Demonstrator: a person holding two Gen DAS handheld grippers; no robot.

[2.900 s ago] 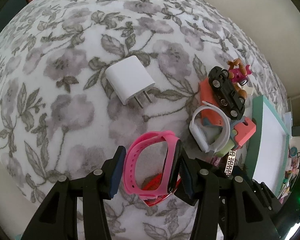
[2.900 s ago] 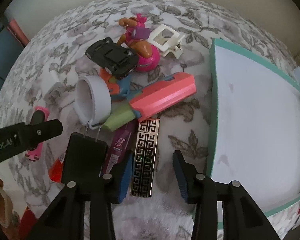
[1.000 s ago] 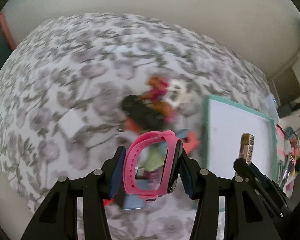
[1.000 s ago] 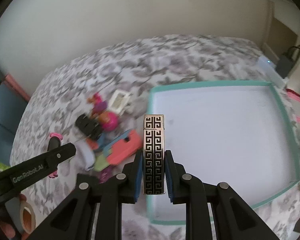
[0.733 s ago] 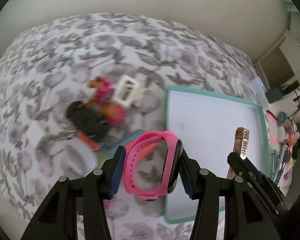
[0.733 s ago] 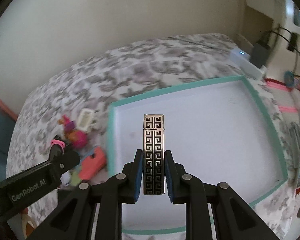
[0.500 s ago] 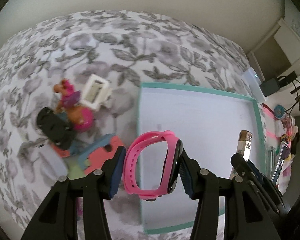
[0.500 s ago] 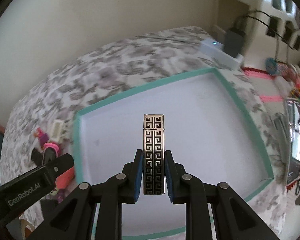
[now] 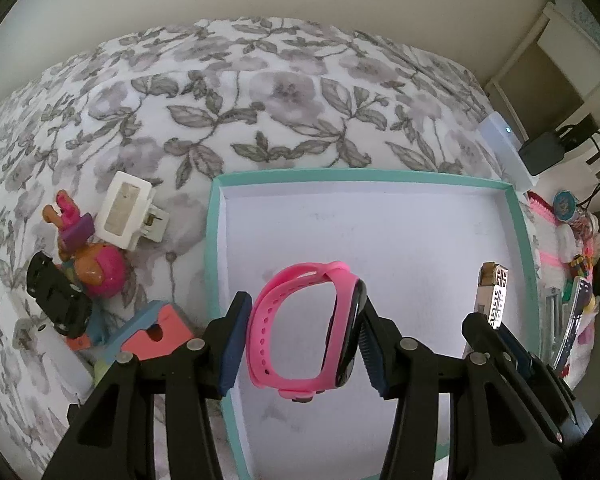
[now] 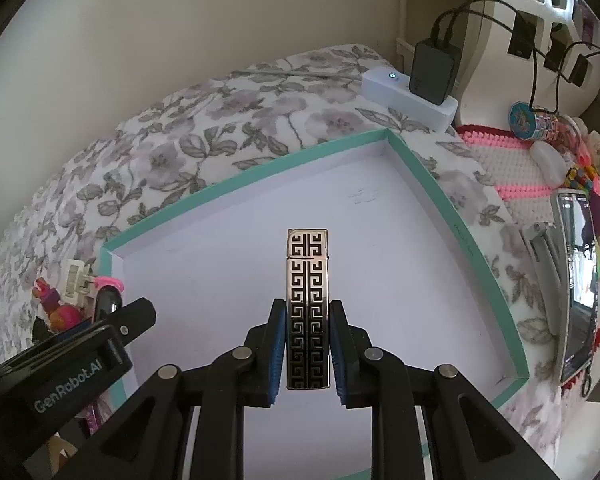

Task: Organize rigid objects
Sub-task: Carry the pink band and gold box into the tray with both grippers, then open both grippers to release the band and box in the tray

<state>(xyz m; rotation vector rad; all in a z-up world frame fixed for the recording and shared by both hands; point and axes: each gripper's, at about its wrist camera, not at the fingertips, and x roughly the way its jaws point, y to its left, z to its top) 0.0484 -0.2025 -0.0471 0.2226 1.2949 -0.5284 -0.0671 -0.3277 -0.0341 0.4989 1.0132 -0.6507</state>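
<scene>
Both loads hang over the teal-rimmed tray (image 9: 520, 216), nothing yet inside it. Left gripper (image 9: 300, 336) is clamped across the pink watch band (image 9: 300, 320), squeezing a springy loop that could pop sideways on release and skip over the low rim. Right gripper (image 10: 306, 344) pinches the patterned lighter (image 10: 307, 304) by its lower half only; let go from this height it may topple, bounce, or slide. The two grippers sit close, so they could knock together.

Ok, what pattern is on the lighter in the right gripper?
A black Greek-key maze on silver metal, clearest in the right wrist view on the lighter.
</scene>
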